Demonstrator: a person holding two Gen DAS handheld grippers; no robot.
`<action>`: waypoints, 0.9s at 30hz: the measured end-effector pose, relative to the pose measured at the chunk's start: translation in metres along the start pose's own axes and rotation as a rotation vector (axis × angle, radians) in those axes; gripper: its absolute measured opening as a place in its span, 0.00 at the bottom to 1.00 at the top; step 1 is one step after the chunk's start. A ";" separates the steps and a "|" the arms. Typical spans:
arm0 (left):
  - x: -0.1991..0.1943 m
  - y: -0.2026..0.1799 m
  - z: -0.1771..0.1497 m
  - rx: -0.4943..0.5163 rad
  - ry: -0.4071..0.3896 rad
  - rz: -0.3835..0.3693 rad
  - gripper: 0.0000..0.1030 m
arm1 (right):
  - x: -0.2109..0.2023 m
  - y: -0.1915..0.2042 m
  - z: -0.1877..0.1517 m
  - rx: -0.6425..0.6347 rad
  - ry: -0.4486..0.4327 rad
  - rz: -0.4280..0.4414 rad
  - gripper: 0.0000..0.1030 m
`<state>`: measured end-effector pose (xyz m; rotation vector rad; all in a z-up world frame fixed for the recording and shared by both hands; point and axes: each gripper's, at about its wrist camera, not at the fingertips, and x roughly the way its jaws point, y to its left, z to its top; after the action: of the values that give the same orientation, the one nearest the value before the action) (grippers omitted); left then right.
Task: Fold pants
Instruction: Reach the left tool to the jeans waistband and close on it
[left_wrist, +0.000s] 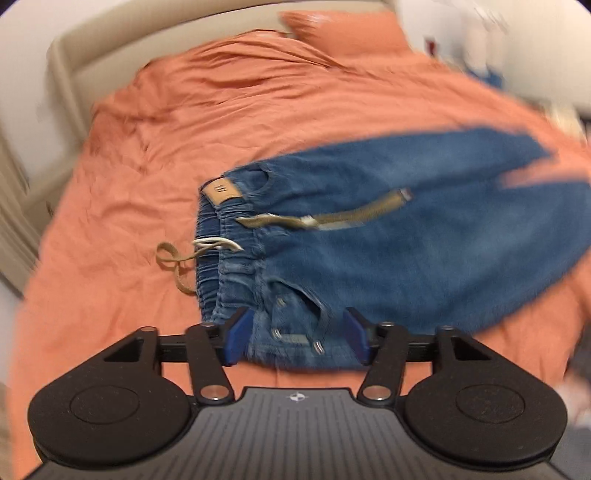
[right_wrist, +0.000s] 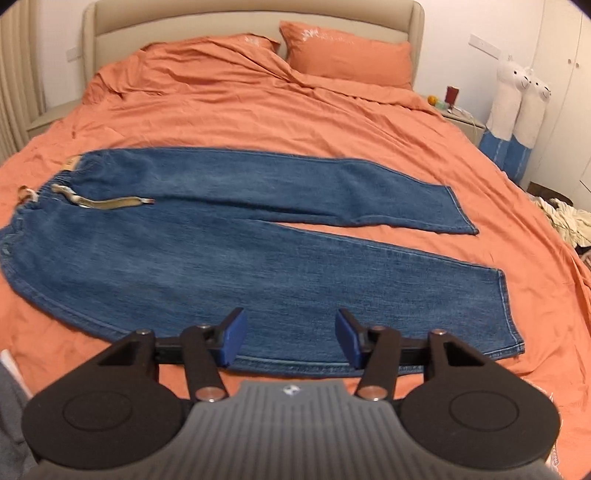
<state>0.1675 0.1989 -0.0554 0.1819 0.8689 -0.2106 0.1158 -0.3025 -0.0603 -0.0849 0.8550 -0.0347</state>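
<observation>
Blue denim pants (right_wrist: 229, 254) lie flat on an orange bedspread (right_wrist: 258, 110), waistband to the left, both legs stretched to the right. A tan drawstring (right_wrist: 107, 202) lies across the waist. My right gripper (right_wrist: 291, 338) is open, just above the near edge of the near leg. In the left wrist view the pants (left_wrist: 388, 229) show waist-first, with a leather patch (left_wrist: 221, 192) and the drawstring (left_wrist: 332, 218). My left gripper (left_wrist: 298, 338) is open over the near corner of the waistband by the pocket rivets. That view is motion-blurred.
Two orange pillows (right_wrist: 351, 55) and a beige headboard (right_wrist: 251, 22) stand at the far end. A nightstand (right_wrist: 458, 110) with small items and two plush llamas (right_wrist: 517, 99) are at the right. Crumpled light clothes (right_wrist: 569, 221) lie beyond the bed's right edge.
</observation>
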 end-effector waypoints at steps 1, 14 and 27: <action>0.011 0.015 0.006 -0.056 -0.002 -0.009 0.72 | 0.008 0.000 0.003 -0.004 0.004 -0.014 0.49; 0.158 0.122 0.022 -0.517 0.111 -0.285 0.66 | 0.096 0.004 0.028 0.134 0.080 -0.114 0.57; 0.096 0.077 0.055 -0.337 0.060 0.034 0.06 | 0.117 -0.014 0.028 0.067 0.182 -0.242 0.59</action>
<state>0.2879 0.2489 -0.0893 -0.1121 0.9468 -0.0248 0.2137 -0.3227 -0.1293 -0.1238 1.0204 -0.3016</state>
